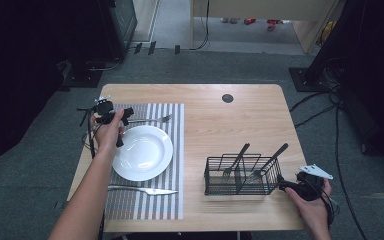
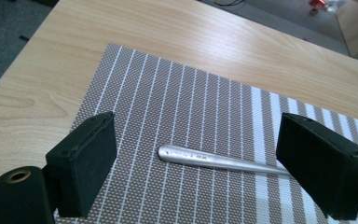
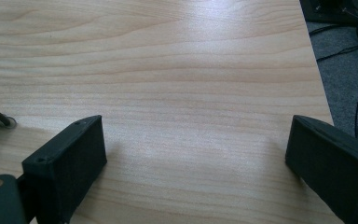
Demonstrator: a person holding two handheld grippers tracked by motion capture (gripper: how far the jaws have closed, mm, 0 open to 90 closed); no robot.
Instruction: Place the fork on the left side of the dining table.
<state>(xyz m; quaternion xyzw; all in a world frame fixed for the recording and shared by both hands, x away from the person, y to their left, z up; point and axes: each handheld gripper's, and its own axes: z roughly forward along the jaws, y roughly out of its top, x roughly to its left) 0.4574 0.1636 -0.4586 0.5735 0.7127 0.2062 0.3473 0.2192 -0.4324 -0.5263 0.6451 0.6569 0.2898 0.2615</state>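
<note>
Wooden table (image 1: 240,115); striped placemat (image 1: 172,150) left; wire cutlery basket (image 1: 240,175) right.

Fork (image 2: 223,161) tines hidden behind a tongs jaw

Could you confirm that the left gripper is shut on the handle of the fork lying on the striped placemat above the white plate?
Not quite: the left gripper is open, not shut on the fork. The left gripper view shows its jaws standing wide on either side of the handle without touching it. The fork does lie on the striped placemat above the white plate.
</note>
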